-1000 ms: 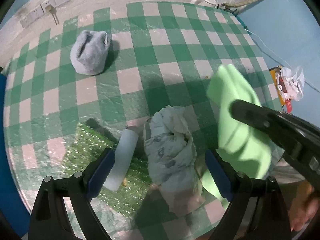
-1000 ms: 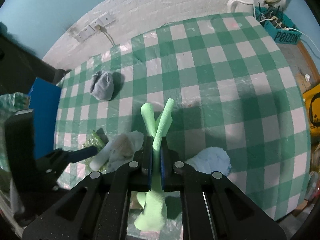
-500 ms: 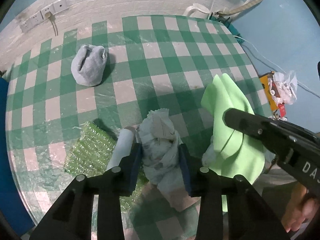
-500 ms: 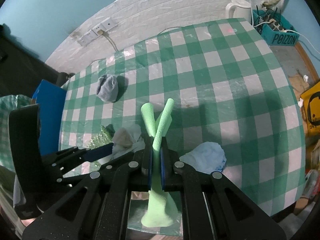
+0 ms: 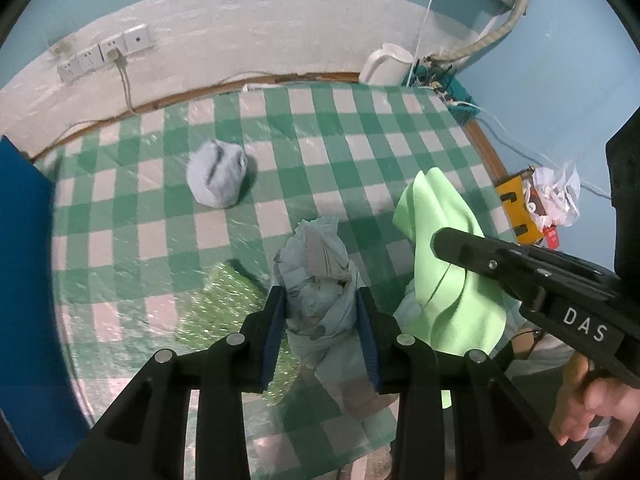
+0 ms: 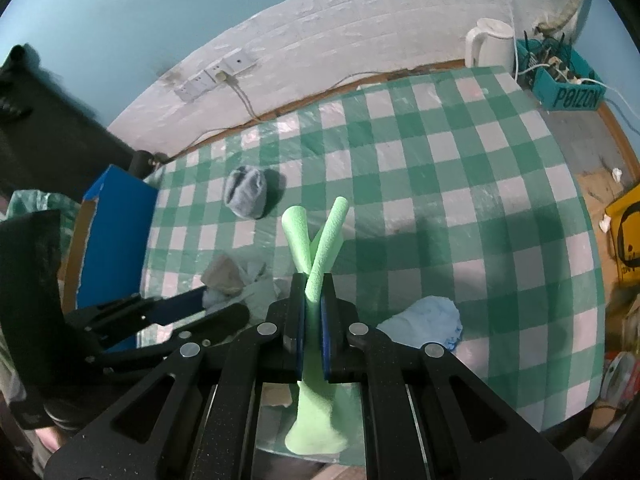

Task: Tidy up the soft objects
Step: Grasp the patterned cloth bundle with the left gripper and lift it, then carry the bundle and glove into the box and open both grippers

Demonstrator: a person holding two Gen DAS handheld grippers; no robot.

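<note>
My left gripper [image 5: 321, 304] is shut on a crumpled pale patterned cloth [image 5: 316, 276], held above the green checked table [image 5: 160, 184]; the same bundle [image 6: 230, 276] shows in the left gripper [image 6: 208, 300] at the left of the right wrist view. My right gripper [image 6: 312, 292] is shut on a folded light green foam sheet [image 6: 316, 236], which sticks out past the pads and hangs below them. In the left wrist view the green sheet [image 5: 444, 264] hangs from the right gripper [image 5: 440, 240]. A grey sock ball [image 5: 218, 178] lies farther back on the table.
A green bubble-wrap sheet [image 5: 224, 308] lies below the left gripper. A light blue cloth [image 6: 428, 320] rests near the table's front right. A blue box [image 6: 116, 236] stands at the left edge. A white kettle [image 6: 490, 46] and a teal crate [image 6: 568, 88] sit at the back right.
The left gripper closed on the pale cloth and lifted it off the table. The right gripper rose a little, still clamped on the green foam sheet.
</note>
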